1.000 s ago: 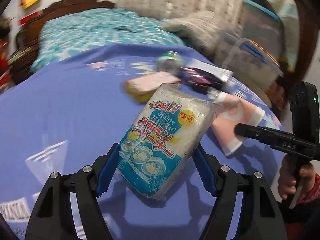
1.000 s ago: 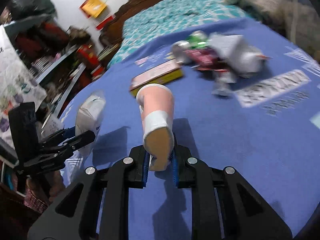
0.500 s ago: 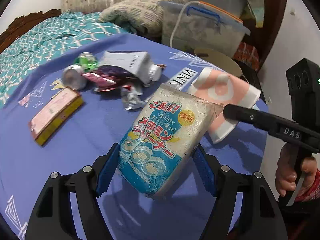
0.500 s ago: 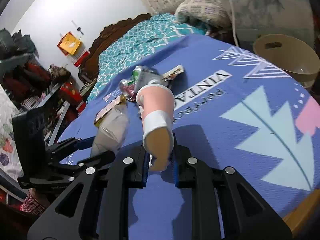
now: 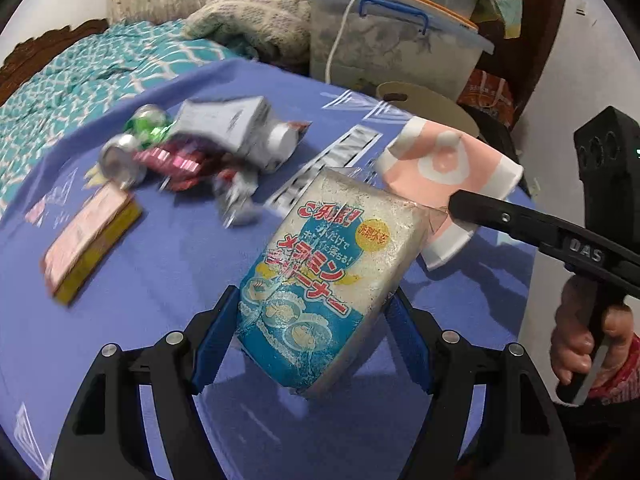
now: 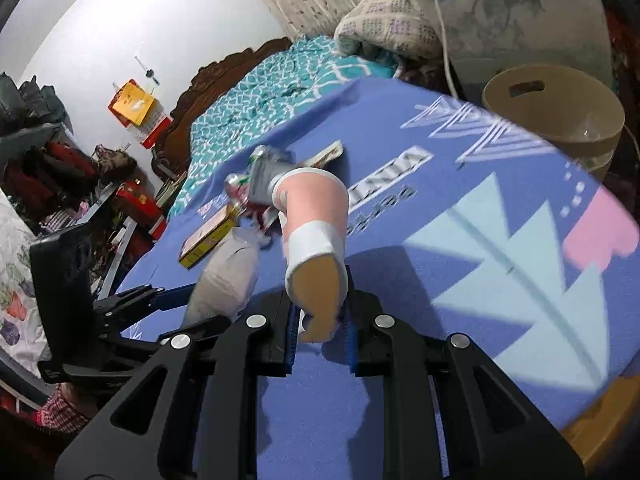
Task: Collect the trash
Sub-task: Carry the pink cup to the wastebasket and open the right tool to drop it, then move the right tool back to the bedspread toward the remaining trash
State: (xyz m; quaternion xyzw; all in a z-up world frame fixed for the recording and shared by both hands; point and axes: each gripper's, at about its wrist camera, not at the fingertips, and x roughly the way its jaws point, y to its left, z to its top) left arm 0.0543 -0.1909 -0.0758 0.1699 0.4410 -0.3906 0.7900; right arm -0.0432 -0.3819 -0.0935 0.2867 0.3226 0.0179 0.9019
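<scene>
Above the blue bench (image 5: 168,264), the left gripper (image 5: 310,328) squeezes a sponge pack (image 5: 328,276) and the right gripper (image 6: 320,320) pinches a flattened pink cup (image 6: 314,236). Beyond the bench's far edge stands a tan bin (image 6: 560,100).

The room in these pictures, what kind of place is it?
Most likely a bedroom at home: a bed with a teal quilt and carved wooden headboard, a pillow, and cluttered shelves.
</scene>
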